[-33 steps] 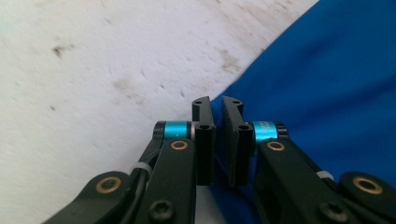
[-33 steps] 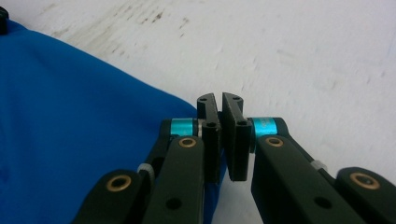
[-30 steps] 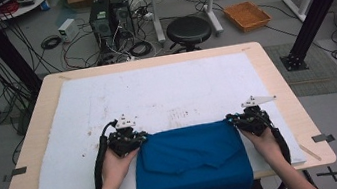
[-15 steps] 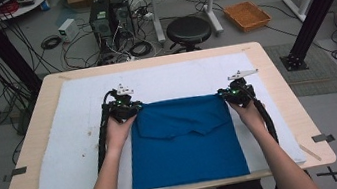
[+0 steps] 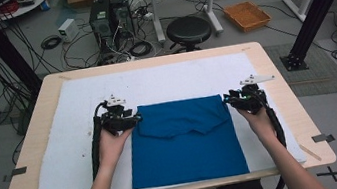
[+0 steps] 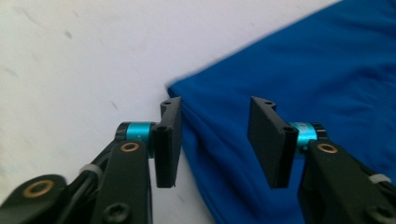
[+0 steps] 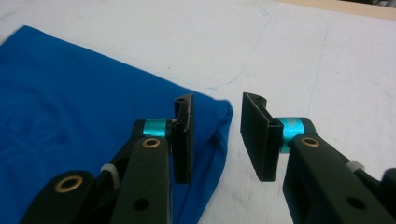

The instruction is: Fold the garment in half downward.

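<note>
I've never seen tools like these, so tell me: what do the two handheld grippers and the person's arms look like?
Each gripper, left gripper and right gripper, is black, with two flat rectangular black jaws, turquoise rings behind the pads and brass-coloured rivets on the linkage arms. A pale three-cornered plate sits on top of each, and a black cable trails back along each forearm. The forearms are bare, with no sleeves in view.

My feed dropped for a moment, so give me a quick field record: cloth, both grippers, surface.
cloth: blue cloth lies folded and flat on the white mat, a folded-over flap across its far half
left gripper: left gripper at the cloth's far left corner, jaws have just been opening, cloth edge below the gap, pads not pressing
right gripper: right gripper at the far right corner, jaws have just been opening, corner beneath, not clamped
surface: wooden table under the mat
hold: neither gripper holds the cloth
</note>
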Demonstrator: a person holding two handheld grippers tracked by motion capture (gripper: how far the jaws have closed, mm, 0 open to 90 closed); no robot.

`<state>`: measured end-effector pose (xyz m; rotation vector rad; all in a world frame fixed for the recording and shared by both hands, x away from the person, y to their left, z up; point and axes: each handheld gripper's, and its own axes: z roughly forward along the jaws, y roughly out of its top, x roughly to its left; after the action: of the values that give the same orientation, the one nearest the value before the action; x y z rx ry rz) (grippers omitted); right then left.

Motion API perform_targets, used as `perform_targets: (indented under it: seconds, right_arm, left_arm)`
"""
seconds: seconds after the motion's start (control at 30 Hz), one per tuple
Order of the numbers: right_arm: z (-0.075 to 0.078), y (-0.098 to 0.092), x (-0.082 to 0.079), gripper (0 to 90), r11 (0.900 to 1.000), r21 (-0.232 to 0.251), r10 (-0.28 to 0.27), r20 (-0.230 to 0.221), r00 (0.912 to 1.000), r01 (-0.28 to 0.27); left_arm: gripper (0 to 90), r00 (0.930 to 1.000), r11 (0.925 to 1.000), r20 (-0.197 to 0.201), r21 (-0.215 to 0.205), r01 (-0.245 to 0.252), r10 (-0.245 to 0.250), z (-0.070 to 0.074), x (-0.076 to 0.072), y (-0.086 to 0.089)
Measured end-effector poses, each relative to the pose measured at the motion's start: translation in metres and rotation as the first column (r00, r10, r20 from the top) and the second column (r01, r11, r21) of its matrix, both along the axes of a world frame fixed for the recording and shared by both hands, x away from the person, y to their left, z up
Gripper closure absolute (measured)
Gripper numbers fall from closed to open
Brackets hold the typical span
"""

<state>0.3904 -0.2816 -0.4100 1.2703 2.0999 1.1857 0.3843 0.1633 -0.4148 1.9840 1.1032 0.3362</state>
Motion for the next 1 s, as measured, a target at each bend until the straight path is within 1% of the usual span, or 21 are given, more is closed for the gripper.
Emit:
perform_targets:
  seconds: [0.07,0.1,0.17,0.23,0.3,0.33,0.4,0.47,0.5,0.6,0.67,0.77,0.8,0.93,1.0]
  right_arm:
    - [0.0,-0.002,-0.011,63.9,1.0,0.014,0.006,-0.008,0.9999,-0.006]
    - [-0.001,-0.002,-0.017,62.9,1.0,0.02,0.003,-0.011,0.9999,-0.003]
    - [-0.005,-0.004,-0.027,62.2,1.0,0.031,-0.004,-0.024,0.9997,0.004]
    - [-0.011,-0.005,-0.033,58.8,0.999,0.046,-0.018,-0.054,0.9984,0.02]
    - [-0.015,-0.006,-0.036,58.6,0.997,0.063,-0.028,-0.088,0.9957,0.033]
    - [-0.017,-0.007,-0.037,58.5,0.997,0.07,-0.028,-0.096,0.995,0.035]
    - [-0.019,-0.008,-0.038,58.5,0.997,0.07,-0.03,-0.093,0.9952,0.037]
    - [-0.02,-0.009,-0.038,57.5,0.996,0.074,-0.032,-0.094,0.9951,0.039]
    - [-0.021,-0.01,-0.038,57.4,0.996,0.078,-0.036,-0.097,0.9947,0.044]
    - [-0.023,-0.011,-0.038,58.3,0.996,0.081,-0.038,-0.104,0.9939,0.047]
    - [-0.024,-0.01,-0.038,60.9,0.996,0.079,-0.033,-0.107,0.9937,0.042]
    - [-0.024,-0.008,-0.04,66.3,0.997,0.069,-0.02,-0.105,0.9943,0.027]
    - [-0.024,-0.007,-0.04,66.7,0.997,0.068,-0.019,-0.106,0.9941,0.026]
    - [-0.024,-0.004,-0.036,66.7,0.997,0.072,-0.012,-0.128,0.9916,0.022]
    - [-0.026,0.0,-0.034,66.7,0.998,0.062,-0.008,-0.14,0.9901,0.016]
  left_arm:
    - [54.2,0.9994,1.0,-0.035,-0.008,-0.004,0.003,-0.004,-0.008,0.001]
    - [54.1,0.9987,0.9997,-0.051,-0.025,-0.009,0.008,-0.007,-0.011,0.001]
    - [54.5,0.9958,0.999,-0.09,-0.04,-0.018,0.014,-0.012,-0.014,0.001]
    - [55.7,0.9942,0.9991,-0.105,-0.033,-0.025,0.022,-0.015,-0.016,-0.001]
    - [57.8,0.9937,0.9991,-0.11,-0.033,-0.027,0.023,-0.017,-0.016,-0.003]
    - [60.1,0.9934,0.9991,-0.112,-0.032,-0.028,0.024,-0.017,-0.016,-0.004]
    - [61.7,0.9919,0.9987,-0.122,-0.029,-0.041,0.037,-0.018,-0.015,-0.006]
    - [63.3,0.9891,0.9986,-0.14,-0.021,-0.049,0.046,-0.02,-0.014,-0.007]
    - [64.3,0.9887,0.9986,-0.143,-0.022,-0.049,0.045,-0.021,-0.014,-0.008]
    - [68.4,0.9893,0.9991,-0.141,-0.008,-0.041,0.04,-0.021,-0.014,-0.01]
    - [74.1,0.9908,0.9993,-0.13,0.002,-0.037,0.037,-0.021,-0.015,-0.012]
    - [83.4,0.9933,0.9994,-0.11,0.005,-0.034,0.034,-0.019,-0.016,-0.013]
    - [85.3,0.9938,0.9994,-0.105,0.004,-0.034,0.035,-0.019,-0.016,-0.013]
    - [87.4,0.9946,0.9997,-0.101,0.007,-0.025,0.025,-0.019,-0.016,-0.014]
    - [87.7,0.995,0.9998,-0.099,0.007,-0.017,0.017,-0.019,-0.016,-0.014]
